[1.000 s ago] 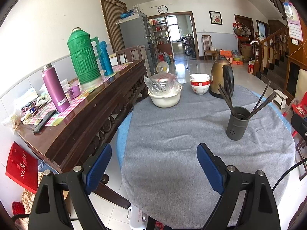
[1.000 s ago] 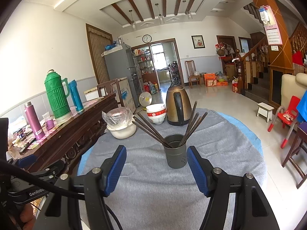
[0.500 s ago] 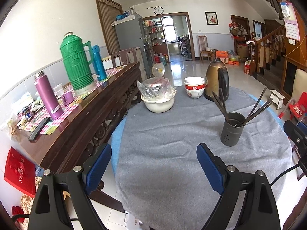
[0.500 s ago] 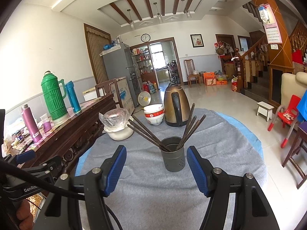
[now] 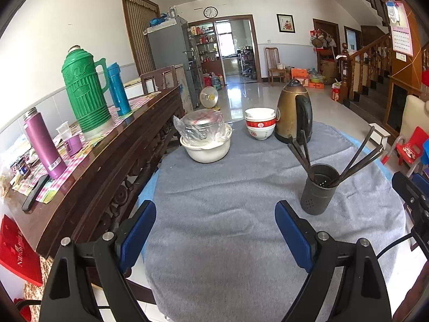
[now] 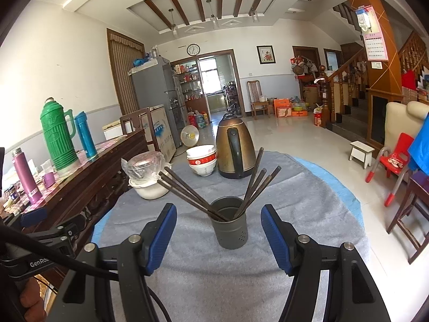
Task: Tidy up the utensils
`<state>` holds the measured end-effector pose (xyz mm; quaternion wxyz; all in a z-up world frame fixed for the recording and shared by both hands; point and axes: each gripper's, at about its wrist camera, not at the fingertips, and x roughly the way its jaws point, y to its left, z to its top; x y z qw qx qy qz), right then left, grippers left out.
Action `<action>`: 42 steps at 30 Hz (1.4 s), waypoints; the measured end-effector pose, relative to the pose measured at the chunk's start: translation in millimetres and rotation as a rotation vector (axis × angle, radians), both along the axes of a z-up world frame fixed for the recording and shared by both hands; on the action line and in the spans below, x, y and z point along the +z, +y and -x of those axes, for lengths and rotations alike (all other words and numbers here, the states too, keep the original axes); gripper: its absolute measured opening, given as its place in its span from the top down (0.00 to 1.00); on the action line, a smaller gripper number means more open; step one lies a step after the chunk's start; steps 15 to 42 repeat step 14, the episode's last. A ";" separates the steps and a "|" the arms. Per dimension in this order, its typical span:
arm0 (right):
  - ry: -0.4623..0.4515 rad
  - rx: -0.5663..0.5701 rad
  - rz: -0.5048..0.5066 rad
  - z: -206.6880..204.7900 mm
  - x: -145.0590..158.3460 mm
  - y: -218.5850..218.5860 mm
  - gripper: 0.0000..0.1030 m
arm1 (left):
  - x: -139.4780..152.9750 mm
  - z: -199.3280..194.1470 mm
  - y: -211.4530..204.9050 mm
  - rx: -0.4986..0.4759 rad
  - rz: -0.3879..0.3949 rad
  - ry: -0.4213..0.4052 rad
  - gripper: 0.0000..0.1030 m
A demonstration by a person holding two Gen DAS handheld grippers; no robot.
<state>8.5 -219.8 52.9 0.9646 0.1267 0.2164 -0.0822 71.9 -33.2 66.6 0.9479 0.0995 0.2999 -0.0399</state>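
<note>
A dark grey perforated holder point(image 6: 232, 226) point(image 5: 317, 190) stands on the grey-clothed round table point(image 6: 308, 204), with several dark chopsticks point(image 6: 187, 191) fanning out of it to both sides. My right gripper point(image 6: 218, 221) is open and the holder appears centred between its blue pads, a little beyond them and untouched. My left gripper point(image 5: 215, 220) is open over bare cloth point(image 5: 219, 187), with the holder ahead of it to the right. The left gripper's black body point(image 6: 48, 237) shows at the right wrist view's left edge.
Behind the holder stand a bronze kettle point(image 6: 234, 146), stacked red-and-white bowls point(image 6: 202, 159) and a white basin with a bagged pot point(image 5: 205, 136). A wooden sideboard point(image 5: 88, 177) on the left carries a green thermos point(image 5: 84, 94), blue and purple flasks. Chairs stand to the right.
Both grippers have drawn back from the table, so the holder, bowls and kettle look slightly farther away. Jaw openings are unchanged.
</note>
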 end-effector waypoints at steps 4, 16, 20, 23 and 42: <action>0.012 -0.006 0.006 -6.0 -4.2 1.8 0.33 | -0.8 -5.9 -3.2 -0.015 0.004 0.000 0.12; 0.065 -0.030 -0.011 -26.9 -22.0 -10.8 0.33 | -24.4 -40.0 -10.3 -0.028 0.030 0.063 0.11; 0.065 -0.030 -0.011 -26.9 -22.0 -10.8 0.33 | -24.4 -40.0 -10.3 -0.028 0.030 0.063 0.11; 0.065 -0.030 -0.011 -26.9 -22.0 -10.8 0.33 | -24.4 -40.0 -10.3 -0.028 0.030 0.063 0.11; 0.065 -0.030 -0.011 -26.9 -22.0 -10.8 0.33 | -24.4 -40.0 -10.3 -0.028 0.030 0.063 0.11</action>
